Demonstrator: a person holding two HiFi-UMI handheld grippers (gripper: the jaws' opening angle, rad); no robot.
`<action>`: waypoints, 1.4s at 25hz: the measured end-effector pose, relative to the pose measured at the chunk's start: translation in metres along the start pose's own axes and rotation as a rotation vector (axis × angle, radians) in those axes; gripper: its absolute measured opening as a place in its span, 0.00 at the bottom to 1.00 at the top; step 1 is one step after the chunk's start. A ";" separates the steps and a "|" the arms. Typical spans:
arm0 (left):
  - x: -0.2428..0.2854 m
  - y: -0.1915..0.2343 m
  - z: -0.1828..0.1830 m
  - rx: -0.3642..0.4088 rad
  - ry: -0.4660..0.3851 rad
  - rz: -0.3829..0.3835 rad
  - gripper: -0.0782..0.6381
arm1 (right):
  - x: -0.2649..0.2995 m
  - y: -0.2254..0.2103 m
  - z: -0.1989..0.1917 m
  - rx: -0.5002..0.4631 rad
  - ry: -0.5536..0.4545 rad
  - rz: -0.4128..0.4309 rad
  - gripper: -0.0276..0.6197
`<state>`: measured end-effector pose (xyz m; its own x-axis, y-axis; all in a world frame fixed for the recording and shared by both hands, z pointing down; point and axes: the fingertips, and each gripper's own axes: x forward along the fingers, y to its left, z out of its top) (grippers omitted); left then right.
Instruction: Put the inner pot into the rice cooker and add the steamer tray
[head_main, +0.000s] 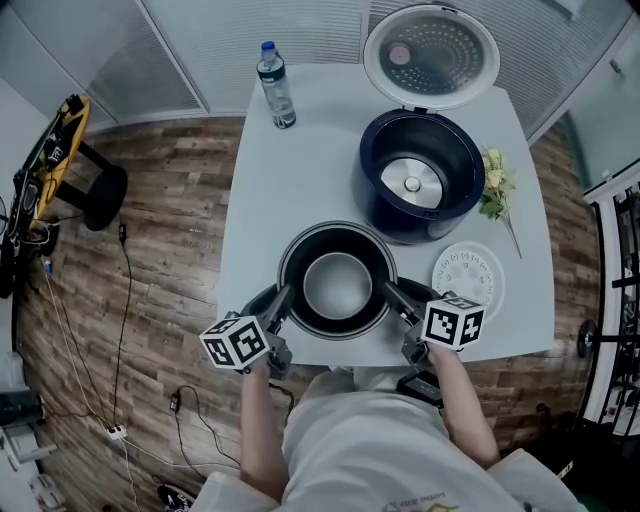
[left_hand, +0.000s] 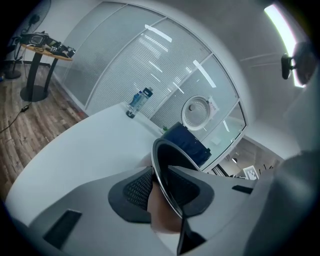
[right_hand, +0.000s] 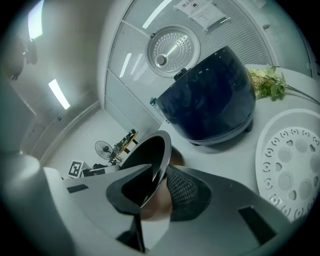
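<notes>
Two narrow grips are being kept on the dark round metal inner pot (head_main: 338, 285) with the pale grey bottom: the left gripper (head_main: 283, 300) is being closed over the near-left part of the rim, one pad inside the wall and one outside, and the right gripper (head_main: 392, 295) is being closed the same way over the near-right part. The inner pot is being rested on the white table (head_main: 260, 200), just in front of the open dark blue rice cooker (head_main: 450, 215). Slipping is being judged the main risk. Only a thin, smooth rim is being pinched, and both grips are being taken on the person's side. Once lifted, the far side could be tipped downward, or the wall could be pulled out of the pads if one side is raised faster than the other. The pot's base could also be caught on the cooker's rim if it is carried too low. The white perforated steamer tray (head_main: 468, 278), lying just beside the right gripper, could be knocked by that gripper's outer jaw. Both grippers are being pointed forward and slightly downward, angled in toward each other, with the marker cubes uppermost and the forearms (head_main: 255, 420) being kept close to the body.
</notes>
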<state>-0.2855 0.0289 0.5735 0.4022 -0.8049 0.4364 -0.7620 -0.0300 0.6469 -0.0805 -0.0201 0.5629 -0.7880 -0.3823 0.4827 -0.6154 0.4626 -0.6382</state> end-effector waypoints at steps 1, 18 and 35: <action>0.000 0.000 0.000 0.009 0.005 0.005 0.24 | 0.000 0.000 0.000 0.004 -0.001 0.002 0.20; -0.005 0.002 0.000 -0.022 -0.006 0.033 0.21 | 0.001 0.004 0.000 -0.019 0.012 -0.015 0.18; -0.046 -0.014 0.041 0.019 -0.139 0.052 0.19 | 0.000 0.046 0.026 -0.107 -0.035 0.061 0.17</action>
<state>-0.3138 0.0418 0.5189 0.2883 -0.8800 0.3775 -0.7901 0.0041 0.6129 -0.1079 -0.0196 0.5175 -0.8240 -0.3776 0.4225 -0.5665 0.5679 -0.5972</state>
